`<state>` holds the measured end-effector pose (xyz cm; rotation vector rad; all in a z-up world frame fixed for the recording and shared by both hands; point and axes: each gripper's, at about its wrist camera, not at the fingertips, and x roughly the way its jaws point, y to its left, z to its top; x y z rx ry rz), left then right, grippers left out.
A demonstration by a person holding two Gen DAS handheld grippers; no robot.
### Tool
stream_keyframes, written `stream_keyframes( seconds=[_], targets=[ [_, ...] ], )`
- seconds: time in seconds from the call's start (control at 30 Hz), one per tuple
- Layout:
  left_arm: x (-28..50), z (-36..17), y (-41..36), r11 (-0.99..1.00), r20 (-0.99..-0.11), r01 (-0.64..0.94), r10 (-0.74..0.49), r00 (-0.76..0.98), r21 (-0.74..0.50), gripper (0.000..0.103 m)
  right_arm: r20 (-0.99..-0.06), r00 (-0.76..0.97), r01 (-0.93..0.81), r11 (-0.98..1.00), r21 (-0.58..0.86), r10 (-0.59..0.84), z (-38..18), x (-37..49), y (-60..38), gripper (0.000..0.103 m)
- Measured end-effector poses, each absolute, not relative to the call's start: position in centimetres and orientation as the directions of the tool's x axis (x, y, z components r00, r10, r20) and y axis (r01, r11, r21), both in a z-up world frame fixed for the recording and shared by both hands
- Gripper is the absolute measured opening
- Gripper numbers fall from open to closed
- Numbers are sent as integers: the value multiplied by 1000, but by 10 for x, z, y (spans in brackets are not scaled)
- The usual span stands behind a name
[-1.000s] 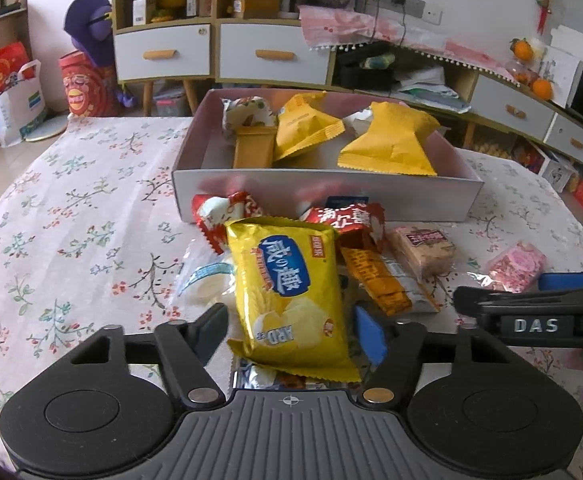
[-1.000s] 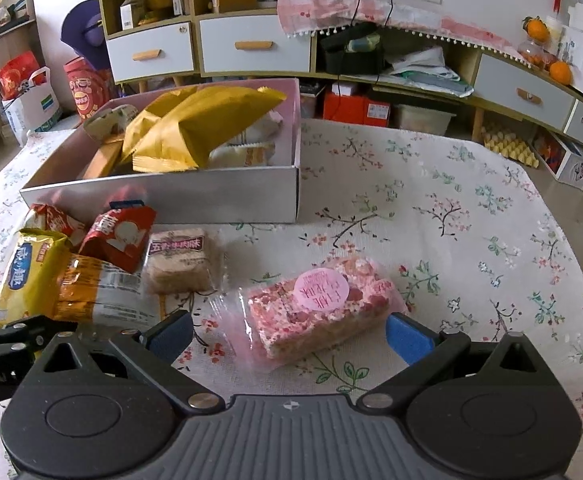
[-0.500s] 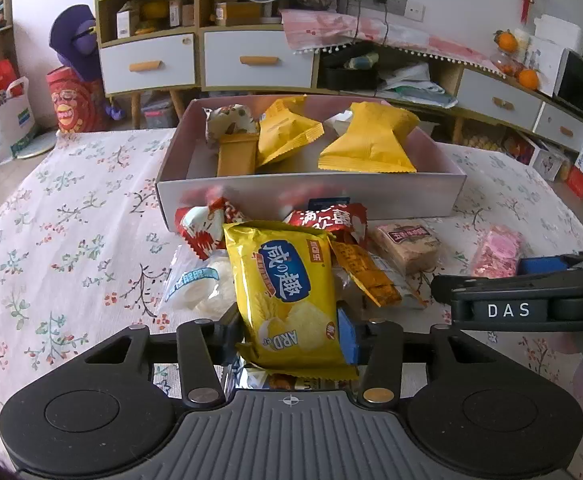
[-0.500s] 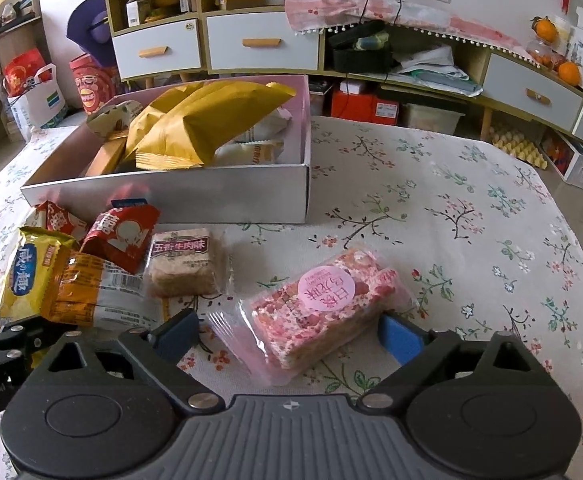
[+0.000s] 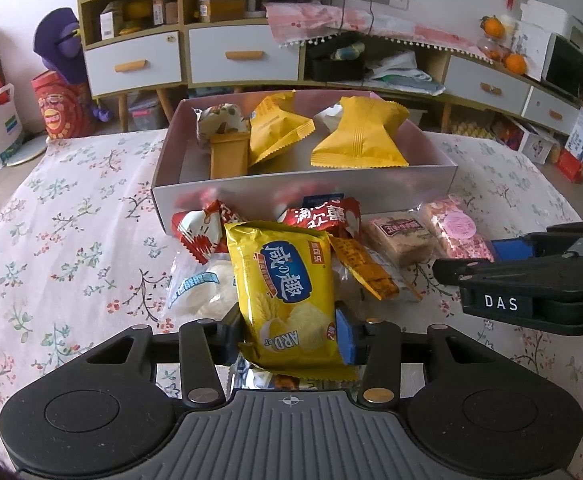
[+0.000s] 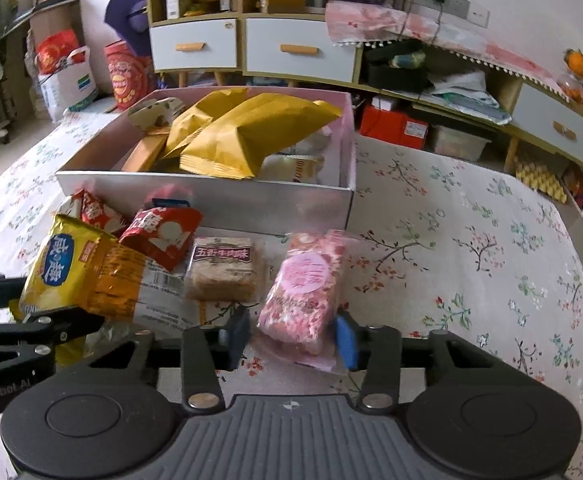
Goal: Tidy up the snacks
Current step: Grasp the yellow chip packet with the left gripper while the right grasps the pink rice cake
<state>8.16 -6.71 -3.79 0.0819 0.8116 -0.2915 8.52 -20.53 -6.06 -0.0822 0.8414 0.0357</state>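
- Silvery-white cardboard box [image 5: 303, 196] with a pink inside sits toward the far edge of the bench [image 5: 71, 240], which has a floral cloth on it.
- In the box: two plain yellow pouches [image 5: 361, 136], a tan wafer pack [image 5: 229, 156] standing against the left side, a leaf-print packet [image 5: 219, 118] behind it, plus some pale wrappers at the back right I can't read.
- Loose pile just in front of the box's near wall: two red packets [image 5: 323, 216] with white Chinese print, a brown-label cake bar [image 6: 224, 270], an orange-and-clear wrapper [image 5: 365, 274], and a white bun in a clear bag [image 5: 207, 290].
- Left tongs [image 5: 287, 330] are clamped on the bottom end of the yellow chip bag [image 5: 287, 292]; blue oval logo with Chinese characters, "ARD" readable upside down near the pads.
- Right tongs [image 6: 289, 334] have just been closing, and both pads now squeeze the pink rice-crispy bar [image 6: 305, 290], right of the cake bar, toward the bench's near edge. Round pink sticker on top, writing too small to make out.
- The right tongs' side reads "DAS" in the left view; the left tool shows "Robot.AI" in the right view.
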Motion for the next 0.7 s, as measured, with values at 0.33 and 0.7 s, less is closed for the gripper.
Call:
stream_keyframes(
  seconds=[0.33, 0.7],
  targets=[
    [83, -33, -60, 943, -732, 331, -248, 634, -33, 42, -750, 661, -68, 996, -59, 1, -53, 85, -207, 17],
    [84, -21, -53, 913, -732, 408, -291, 616, -19, 42, -738, 673, -107, 993, -41, 42, -38, 76, -207, 16]
  ],
)
